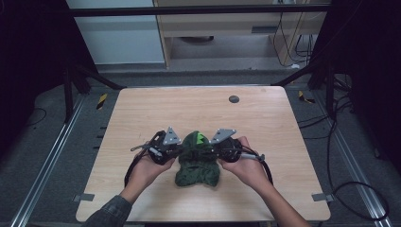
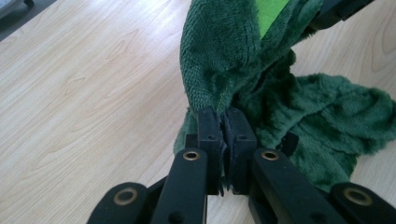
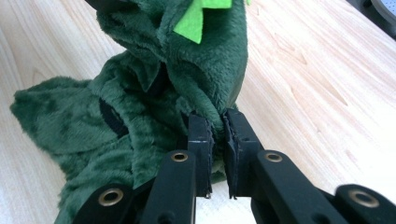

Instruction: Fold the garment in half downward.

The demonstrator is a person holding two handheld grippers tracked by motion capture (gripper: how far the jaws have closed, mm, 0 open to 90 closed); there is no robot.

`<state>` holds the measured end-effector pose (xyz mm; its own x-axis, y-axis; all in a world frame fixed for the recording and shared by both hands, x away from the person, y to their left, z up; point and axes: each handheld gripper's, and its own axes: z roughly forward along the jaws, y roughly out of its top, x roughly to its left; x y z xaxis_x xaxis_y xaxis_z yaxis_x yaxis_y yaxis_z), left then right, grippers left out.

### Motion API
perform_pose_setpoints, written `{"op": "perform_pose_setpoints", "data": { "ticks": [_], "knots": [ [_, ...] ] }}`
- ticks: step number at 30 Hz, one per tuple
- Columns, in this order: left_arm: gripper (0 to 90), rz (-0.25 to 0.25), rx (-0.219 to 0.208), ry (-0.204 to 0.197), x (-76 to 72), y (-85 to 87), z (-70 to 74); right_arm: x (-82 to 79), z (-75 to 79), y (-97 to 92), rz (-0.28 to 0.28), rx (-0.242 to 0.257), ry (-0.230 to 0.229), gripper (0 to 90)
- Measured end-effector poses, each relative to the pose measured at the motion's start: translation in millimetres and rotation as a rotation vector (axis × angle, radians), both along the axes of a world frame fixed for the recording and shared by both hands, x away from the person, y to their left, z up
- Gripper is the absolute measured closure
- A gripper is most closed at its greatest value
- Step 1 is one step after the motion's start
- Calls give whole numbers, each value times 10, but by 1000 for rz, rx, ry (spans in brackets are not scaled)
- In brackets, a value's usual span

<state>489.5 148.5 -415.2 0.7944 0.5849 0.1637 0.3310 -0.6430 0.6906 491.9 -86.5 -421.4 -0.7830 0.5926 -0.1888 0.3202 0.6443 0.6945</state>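
Note:
A dark green plush garment [image 1: 197, 163] with bright green felt spikes lies bunched at the near middle of the wooden table [image 1: 142, 113]. My left gripper [image 1: 176, 150] pinches its left edge and my right gripper [image 1: 213, 151] pinches its right edge, both held by hands coming from below. In the left gripper view the jaws are shut on a fold of the garment [image 2: 224, 60] at the left gripper [image 2: 224, 122]. In the right gripper view the right gripper [image 3: 218, 126] is shut on the fleece [image 3: 201, 79] just below a green spike [image 3: 194, 21]. The upper part of the garment is lifted between them; the lower part rests on the table.
A small dark round disc [image 1: 233, 99] sits on the table near its far edge. Metal brackets [image 1: 83, 197] mark the near corners. Cables [image 1: 350, 189] trail on the floor to the right, and dark frame struts stand beyond the far edge.

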Motion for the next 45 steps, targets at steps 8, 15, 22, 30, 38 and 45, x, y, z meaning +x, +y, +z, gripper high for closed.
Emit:
{"op": "perform_pose_setpoints", "data": {
  "ticks": [8, 15, 22, 30, 38, 45],
  "knots": [
    [860, -20, -5, 9, -114, -10, -85, -92, -67, -16, 9, 10, 7, 818],
    [866, -24, -10, 13, -166, 17, -115, -147, -108, -16, 14, 11, 7, 820],
    [870, -12, -45, -11, -209, 70, -45, -227, -21, -10, 29, 29, -11, 820],
    [867, -17, -40, -13, -266, 101, -83, -317, -8, 2, 44, 26, -24, 819],
    [873, -5, -63, -7, -327, 137, -196, -397, -105, 0, 44, 22, -17, 817],
    [872, 3, -72, 2, -363, 152, -293, -473, -198, -24, 42, 19, -6, 813]
  ]
}}
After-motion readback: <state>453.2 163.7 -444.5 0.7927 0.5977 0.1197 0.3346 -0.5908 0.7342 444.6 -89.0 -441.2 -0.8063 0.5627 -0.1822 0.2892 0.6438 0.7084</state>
